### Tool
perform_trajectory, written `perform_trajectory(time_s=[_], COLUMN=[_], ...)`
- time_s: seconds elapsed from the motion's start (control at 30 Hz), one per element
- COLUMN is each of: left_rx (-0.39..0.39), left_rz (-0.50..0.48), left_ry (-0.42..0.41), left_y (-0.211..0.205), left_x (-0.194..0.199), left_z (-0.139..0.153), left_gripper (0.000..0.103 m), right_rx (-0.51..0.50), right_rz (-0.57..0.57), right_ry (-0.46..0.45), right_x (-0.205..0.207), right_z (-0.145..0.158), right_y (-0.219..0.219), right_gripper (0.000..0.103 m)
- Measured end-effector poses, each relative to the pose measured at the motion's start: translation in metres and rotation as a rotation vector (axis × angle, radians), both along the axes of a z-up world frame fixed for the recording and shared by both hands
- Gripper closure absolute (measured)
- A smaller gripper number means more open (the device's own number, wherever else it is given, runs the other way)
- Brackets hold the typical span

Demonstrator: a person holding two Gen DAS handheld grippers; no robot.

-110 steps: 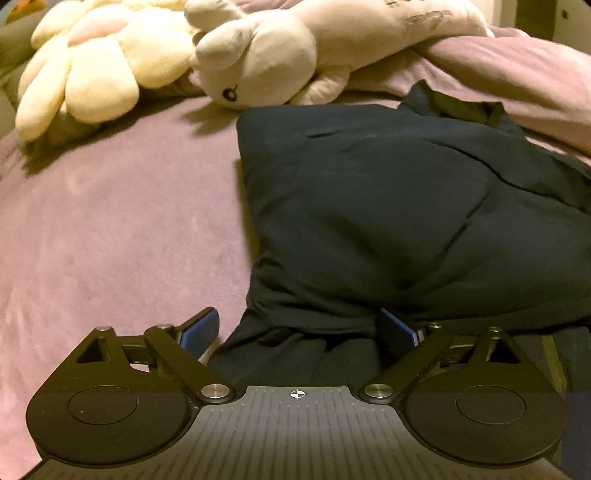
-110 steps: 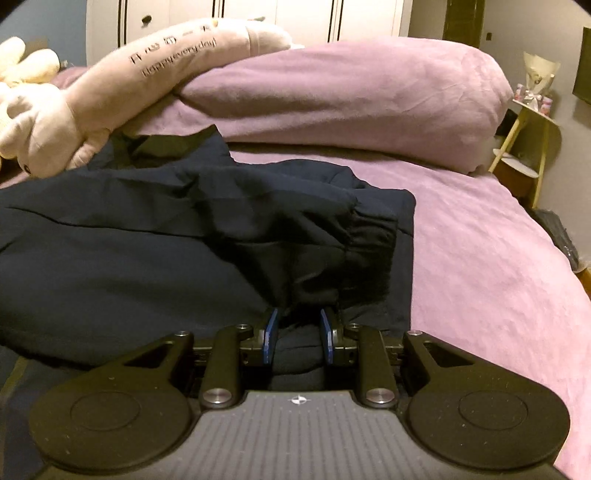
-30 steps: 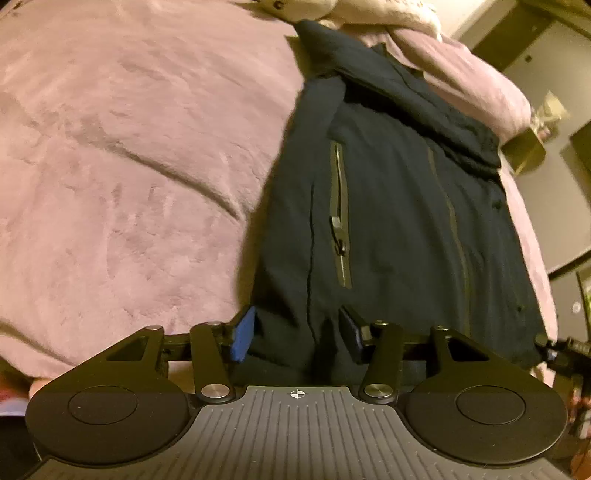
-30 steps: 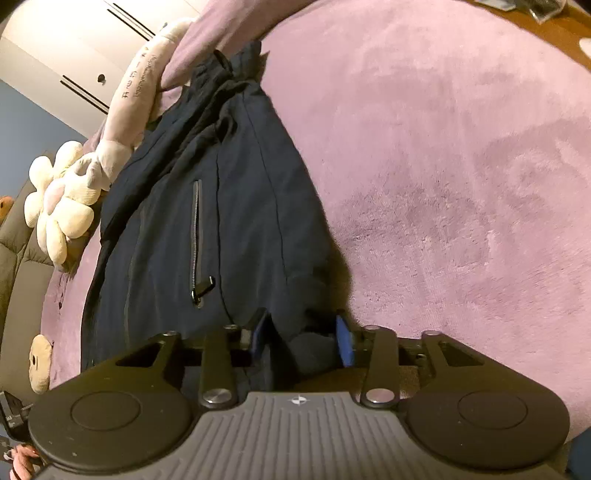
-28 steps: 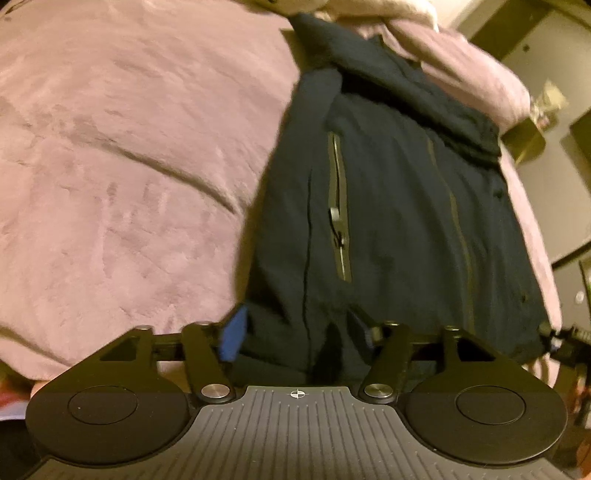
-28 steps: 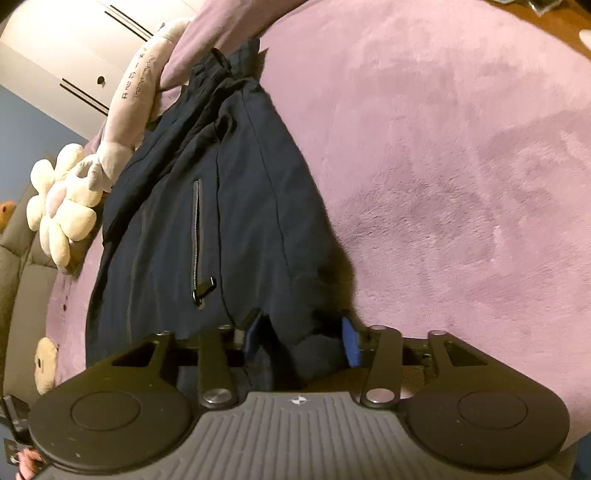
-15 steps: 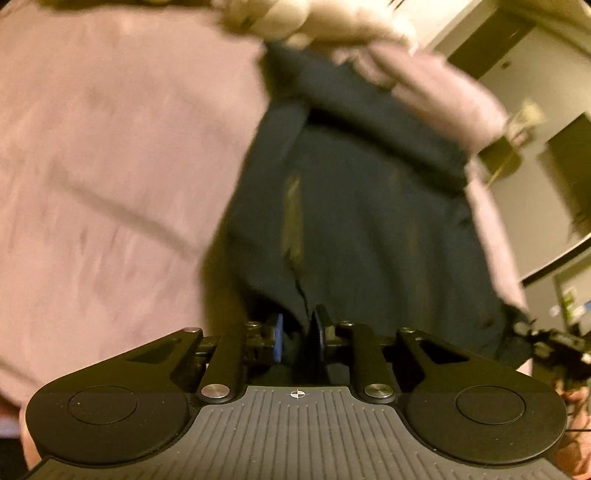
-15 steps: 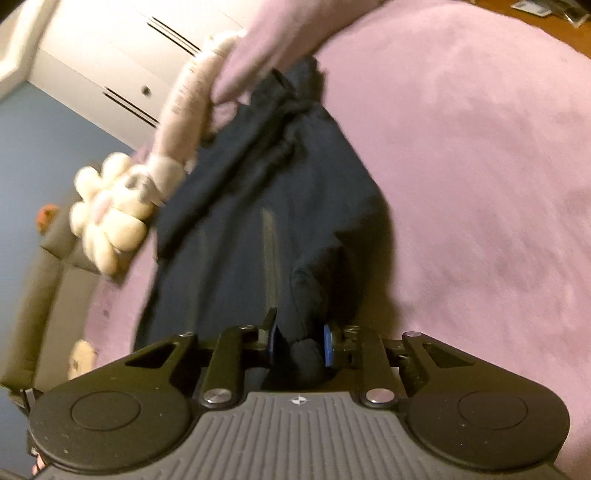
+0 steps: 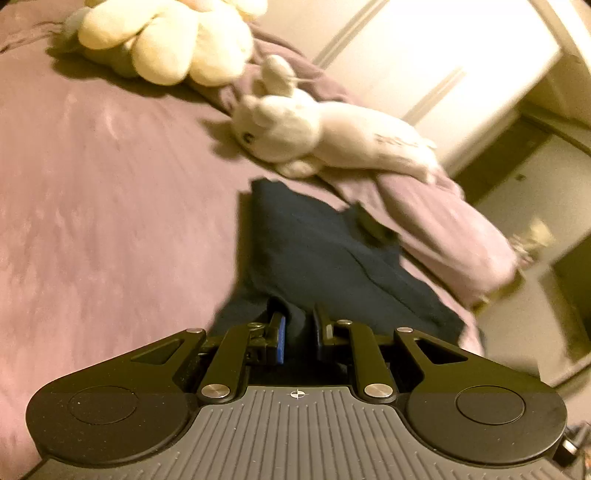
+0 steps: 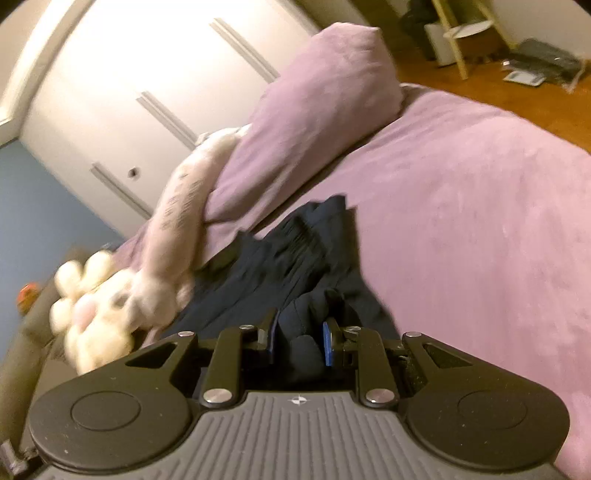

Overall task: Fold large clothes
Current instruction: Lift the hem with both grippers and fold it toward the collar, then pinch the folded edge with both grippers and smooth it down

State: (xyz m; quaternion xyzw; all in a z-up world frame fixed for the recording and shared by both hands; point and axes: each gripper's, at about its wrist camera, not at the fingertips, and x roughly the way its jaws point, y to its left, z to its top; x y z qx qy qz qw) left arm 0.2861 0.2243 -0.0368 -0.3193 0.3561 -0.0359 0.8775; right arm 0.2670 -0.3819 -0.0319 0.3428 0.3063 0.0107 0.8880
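A dark navy jacket (image 9: 332, 258) lies on the purple bed (image 9: 110, 206), stretching away toward the pillows. My left gripper (image 9: 298, 334) is shut on the jacket's near left hem corner, with dark cloth bunched between its blue pads. In the right wrist view the jacket (image 10: 280, 269) runs ahead in folds. My right gripper (image 10: 300, 341) is shut on the near right hem corner, with cloth bunched between its pads. Both views are blurred by motion.
A long white plush rabbit (image 9: 325, 136) and a cream flower plush (image 9: 170, 40) lie at the head of the bed. A purple pillow (image 10: 314, 122) sits beyond the jacket. White wardrobe doors (image 10: 155, 92) stand behind. Wooden floor and a stool (image 10: 465, 33) lie to the right.
Both grippers closed on the jacket's hem corners and lifted them, carrying the hem toward the collar. The views swung up from the flat jacket to the pillows and plush toys.
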Motion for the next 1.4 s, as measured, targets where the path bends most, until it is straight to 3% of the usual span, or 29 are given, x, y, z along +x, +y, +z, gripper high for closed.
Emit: perform_trajectory(time_s=[0.1, 0.2, 0.27, 0.3, 0.37, 0.4, 0.47, 0.57, 0.67, 0.7, 0.73, 0.77, 0.83, 0.87, 0.93, 0.97, 1.1, 1.23, 1.4], left_rx=[0.061, 0.092, 0.077, 0.079, 0.062, 0.06, 0.068, 0.088, 0.176, 0.194, 0.191, 0.17, 0.156, 0.177, 0.213, 0.22, 0.255, 0.265, 0.359], left_rz=[0.024, 0.031, 0.052, 0.077, 0.123, 0.122, 0.046, -0.117, -0.175, -0.183, -0.196, -0.208, -0.201, -0.184, -0.172, -0.175, -0.197, -0.17, -0.081], left_ry=[0.047, 0.102, 0.066, 0.036, -0.017, -0.037, -0.055, -0.001, 0.097, 0.12, 0.137, 0.138, 0.107, 0.09, 0.081, 0.08, 0.016, -0.108, -0.194], left_y=[-0.012, -0.014, -0.005, -0.001, 0.015, 0.019, 0.019, 0.006, -0.011, -0.016, -0.019, -0.022, -0.024, -0.026, -0.027, -0.026, -0.029, -0.027, -0.042], left_x=[0.031, 0.049, 0.046, 0.044, 0.038, 0.038, 0.036, 0.04, 0.053, 0.058, 0.061, 0.063, 0.064, 0.064, 0.063, 0.062, 0.052, 0.05, 0.11], left_z=[-0.007, -0.019, -0.021, -0.02, -0.017, -0.017, -0.019, -0.039, -0.064, -0.07, -0.075, -0.077, -0.072, -0.068, -0.064, -0.061, -0.038, 0.009, 0.044], left_gripper=[0.085, 0.078, 0.062, 0.058, 0.038, 0.034, 0.021, 0.02, 0.02, 0.02, 0.021, 0.022, 0.024, 0.039, 0.066, 0.071, 0.076, 0.077, 0.077], right_rx=[-0.103, -0.123, -0.067, -0.051, -0.047, -0.058, -0.151, -0.306, -0.375, -0.376, -0.375, -0.393, -0.462, -0.488, -0.517, -0.54, -0.614, -0.611, -0.627], right_rz=[-0.003, 0.012, -0.019, -0.047, -0.069, -0.058, -0.016, 0.083, 0.162, 0.182, 0.201, 0.205, 0.211, 0.208, 0.207, 0.205, 0.206, 0.153, 0.067], right_ry=[0.028, 0.036, -0.047, -0.099, -0.159, -0.158, -0.099, -0.018, 0.046, 0.068, 0.096, 0.109, 0.108, 0.099, 0.076, 0.064, 0.0, -0.125, -0.178], right_x=[0.037, 0.051, 0.043, 0.035, 0.024, 0.024, 0.028, 0.043, 0.059, 0.064, 0.069, 0.071, 0.072, 0.07, 0.063, 0.058, 0.041, 0.041, 0.11], right_z=[-0.005, -0.011, -0.009, -0.008, -0.009, -0.011, -0.02, -0.039, -0.054, -0.058, -0.061, -0.061, -0.057, -0.054, -0.048, -0.044, -0.02, 0.021, 0.048], right_y=[0.017, 0.024, 0.013, 0.006, -0.004, -0.006, 0.0, 0.019, 0.035, 0.037, 0.041, 0.044, 0.053, 0.056, 0.059, 0.062, 0.074, 0.074, 0.081], right_gripper=[0.074, 0.056, 0.019, 0.015, 0.013, 0.013, 0.013, 0.013, 0.013, 0.015, 0.025, 0.048, 0.079, 0.09, 0.092, 0.093, 0.094, 0.094, 0.094])
